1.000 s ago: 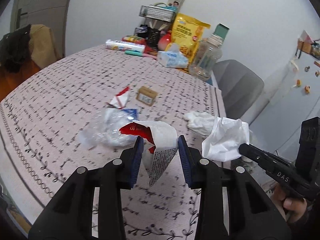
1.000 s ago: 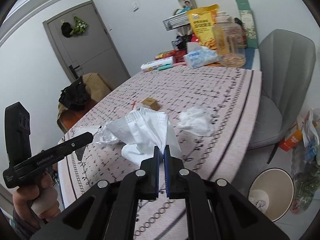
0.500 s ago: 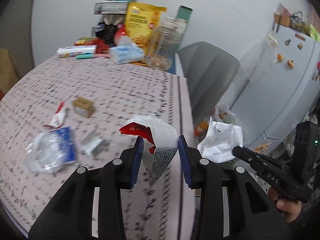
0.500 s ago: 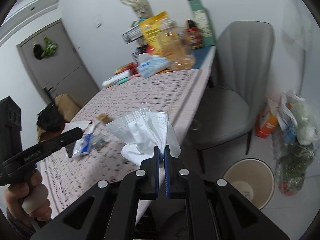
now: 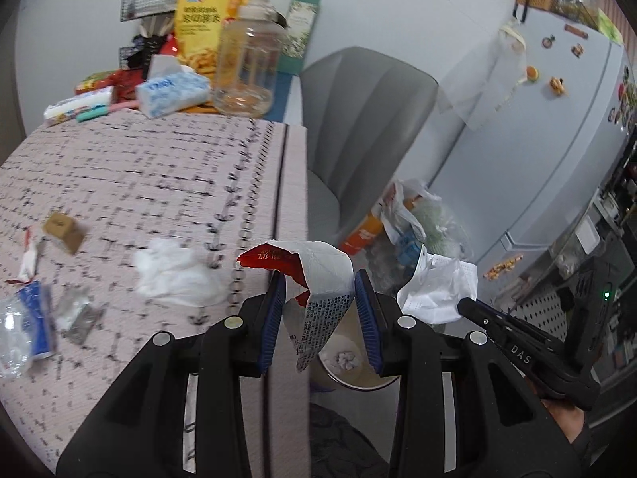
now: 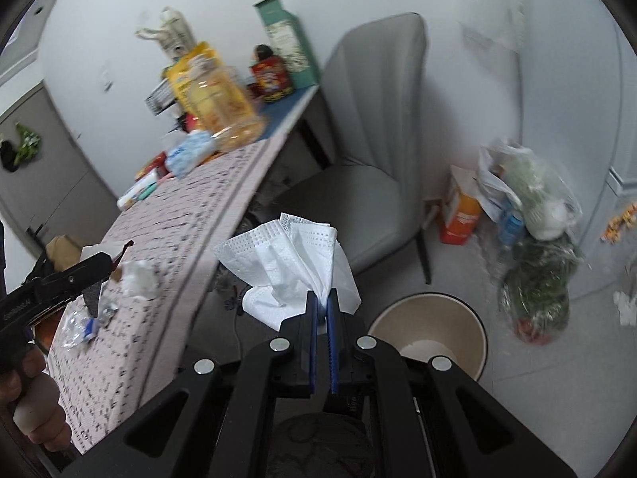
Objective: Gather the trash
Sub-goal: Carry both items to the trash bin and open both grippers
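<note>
A table (image 5: pixel 119 183) in a pink patterned cloth stands beside a grey chair (image 6: pixel 374 127), with a beige waste bin (image 6: pixel 458 318) on the floor below its edge. The left gripper (image 5: pixel 320 310), partly open, clamps a torn red-and-white wrapper (image 5: pixel 314 275) over the table edge above the bin. The right gripper (image 6: pixel 322 310), almost closed, pinches a white face mask (image 6: pixel 294 255) just left of the bin. A crumpled tissue (image 5: pixel 175 275) lies on the cloth.

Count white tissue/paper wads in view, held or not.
2. One white tissue is clamped in the right gripper, off the table's edge near the bin. One crumpled tissue lies on the tablecloth. Others may be hidden.
</note>
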{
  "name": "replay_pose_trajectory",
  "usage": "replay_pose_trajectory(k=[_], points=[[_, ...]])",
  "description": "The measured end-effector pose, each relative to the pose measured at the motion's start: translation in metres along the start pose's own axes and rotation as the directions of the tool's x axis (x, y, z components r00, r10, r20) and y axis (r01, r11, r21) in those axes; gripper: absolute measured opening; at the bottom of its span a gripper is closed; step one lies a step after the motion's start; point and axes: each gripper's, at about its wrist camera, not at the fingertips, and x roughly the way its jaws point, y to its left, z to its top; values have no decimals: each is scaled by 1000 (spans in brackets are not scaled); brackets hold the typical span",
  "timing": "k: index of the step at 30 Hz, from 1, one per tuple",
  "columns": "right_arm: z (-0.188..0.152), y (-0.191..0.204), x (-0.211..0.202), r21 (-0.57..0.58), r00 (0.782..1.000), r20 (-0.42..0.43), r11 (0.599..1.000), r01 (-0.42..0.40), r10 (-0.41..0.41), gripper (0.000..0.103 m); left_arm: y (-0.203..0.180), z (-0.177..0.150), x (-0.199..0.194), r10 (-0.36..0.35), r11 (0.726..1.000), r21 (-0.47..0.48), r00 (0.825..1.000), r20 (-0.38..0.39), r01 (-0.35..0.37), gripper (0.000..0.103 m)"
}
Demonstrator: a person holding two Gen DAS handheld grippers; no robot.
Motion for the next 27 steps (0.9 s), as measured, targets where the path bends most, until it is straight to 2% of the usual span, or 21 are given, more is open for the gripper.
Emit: replay_pose_trajectory(k=[10,23,25,26,27], points=[[-9,-56,32,94,998,-40,994,52,-48,6,-35,-3,59,-18,999,40,994,-104,22,36],[-16,-112,90,167,992,-100,981,97,-81,9,-64,-8,131,-14,997,77,976,-216,31,36],[-17,-121,96,185,991,-112,978,95,-75,25,-65,-9,138,-15,996,80,973,-229,34,36],[-18,-126,98,199,991,-111,975,93,-72,51,-67,-10,142,-15,996,83,971,-238,36,36],[-21,-131,97,215,992,-98,971,102,-83,57,-69,-11,146,-15,996,87,969,-246,37,36]])
